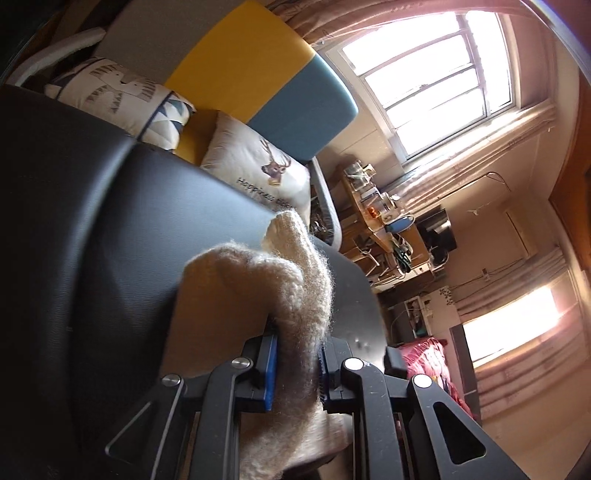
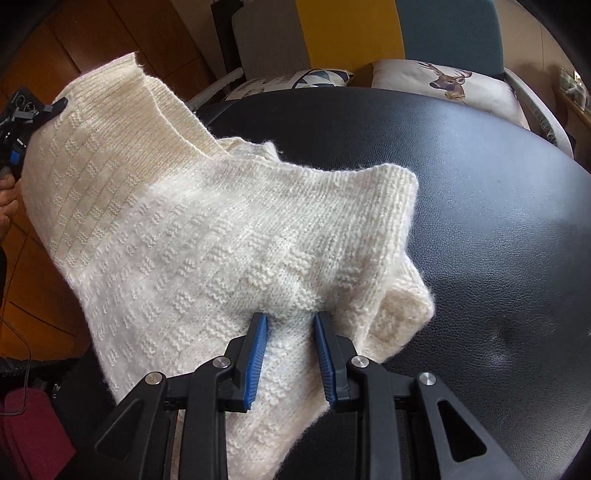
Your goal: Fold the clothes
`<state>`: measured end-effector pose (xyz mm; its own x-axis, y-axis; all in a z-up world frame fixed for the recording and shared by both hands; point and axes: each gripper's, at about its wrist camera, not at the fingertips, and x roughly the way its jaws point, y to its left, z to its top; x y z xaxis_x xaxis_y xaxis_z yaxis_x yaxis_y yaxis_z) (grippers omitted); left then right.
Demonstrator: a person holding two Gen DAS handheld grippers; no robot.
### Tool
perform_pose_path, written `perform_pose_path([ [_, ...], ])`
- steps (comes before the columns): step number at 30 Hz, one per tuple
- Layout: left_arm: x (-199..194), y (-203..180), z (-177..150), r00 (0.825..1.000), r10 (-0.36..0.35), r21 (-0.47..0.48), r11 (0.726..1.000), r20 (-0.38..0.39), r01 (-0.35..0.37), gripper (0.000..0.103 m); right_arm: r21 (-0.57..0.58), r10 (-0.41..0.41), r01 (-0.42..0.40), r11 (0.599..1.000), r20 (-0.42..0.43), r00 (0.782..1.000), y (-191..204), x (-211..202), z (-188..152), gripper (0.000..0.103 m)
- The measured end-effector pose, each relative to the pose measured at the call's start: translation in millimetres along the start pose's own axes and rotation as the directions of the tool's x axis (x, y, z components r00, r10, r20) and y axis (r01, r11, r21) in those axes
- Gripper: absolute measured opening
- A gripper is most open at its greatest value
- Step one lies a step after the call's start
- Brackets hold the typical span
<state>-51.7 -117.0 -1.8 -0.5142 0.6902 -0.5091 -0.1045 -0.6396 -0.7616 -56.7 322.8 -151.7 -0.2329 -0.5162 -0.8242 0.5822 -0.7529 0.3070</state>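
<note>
A cream knitted sweater (image 2: 221, 229) hangs stretched above a black leather surface (image 2: 498, 221). In the right wrist view my right gripper (image 2: 290, 317) is shut on a puckered fold of the knit near its lower edge, blue pads (image 2: 258, 350) on both sides. The left gripper (image 2: 20, 122) shows at the far left, holding the sweater's other end higher up, with a hand (image 2: 7, 206) below it. In the left wrist view, the left gripper (image 1: 297, 354) is shut on a thick bunch of the sweater (image 1: 284, 288), which curls over the fingers above the black surface (image 1: 147, 221).
Behind the black surface is a sofa with a yellow panel (image 2: 347, 29) and a blue one (image 2: 450, 29), plus two printed pillows (image 2: 443, 85) (image 2: 288, 81). A red cloth (image 2: 26, 435) lies low left. A bright window (image 1: 432, 74) and cluttered desk (image 1: 380, 221) stand beyond.
</note>
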Motion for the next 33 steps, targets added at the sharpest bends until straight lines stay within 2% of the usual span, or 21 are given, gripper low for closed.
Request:
perform_pose_path([
  [6, 51.0, -52.0, -2.7, 1.0, 0.001, -0.039, 0.999, -0.021, -0.002, 0.017, 0.019, 0.071, -0.072, 0.997, 0.06, 0.996, -14.8, -6.8, -14.9, 0.026],
  [11, 110.8, -76.4, -24.2, 0.994, 0.055, -0.034, 0.998, -0.09, -0.058, 0.016, 0.045, 0.118, -0.123, 0.991, 0.106, 0.987, -25.1, -12.9, -29.1, 0.026],
  [18, 196.1, -99.8, -60.1, 0.97, 0.14, -0.025, 0.989, -0.2, -0.148, 0.016, 0.069, 0.165, -0.176, 0.982, 0.144, 0.976, -33.0, -19.0, -44.0, 0.026],
  [21, 214.3, -89.7, -79.2, 0.955, 0.131, -0.074, 0.985, -0.266, -0.156, 0.017, 0.079, 0.189, -0.203, 0.976, 0.158, 0.969, -38.0, -21.3, -50.5, 0.026],
  [24, 211.5, -90.2, -85.9, 0.956, 0.092, -0.126, 0.983, -0.278, -0.131, 0.022, 0.09, 0.208, -0.225, 0.97, 0.166, 0.964, -42.9, -24.7, -57.3, 0.026],
  [25, 206.0, -95.0, -85.2, 0.959, 0.059, -0.139, 0.985, -0.278, -0.101, 0.025, 0.093, 0.21, -0.227, 0.969, 0.168, 0.963, -43.8, -26.1, -59.4, 0.026],
  [28, 185.6, -114.6, -80.3, 0.958, -0.075, -0.17, 0.985, -0.277, 0.028, 0.025, 0.101, 0.215, -0.234, 0.967, 0.172, 0.961, -46.5, -30.5, -65.6, 0.026],
  [30, 163.9, -133.3, -73.9, 0.957, -0.144, -0.148, 0.983, -0.252, 0.109, 0.027, 0.114, 0.215, -0.238, 0.965, 0.185, 0.959, -48.9, -35.7, -71.4, 0.026],
  [31, 150.6, -141.2, -68.7, 0.959, -0.167, -0.12, 0.983, -0.229, 0.142, 0.032, 0.119, 0.208, -0.233, 0.965, 0.194, 0.959, -49.8, -41.8, -77.2, 0.026],
  [33, 121.6, -138.9, -58.3, 0.968, -0.177, -0.084, 0.983, -0.18, 0.164, 0.039, 0.13, 0.193, -0.223, 0.966, 0.212, 0.958, -51.5, -54.1, -88.9, 0.027],
])
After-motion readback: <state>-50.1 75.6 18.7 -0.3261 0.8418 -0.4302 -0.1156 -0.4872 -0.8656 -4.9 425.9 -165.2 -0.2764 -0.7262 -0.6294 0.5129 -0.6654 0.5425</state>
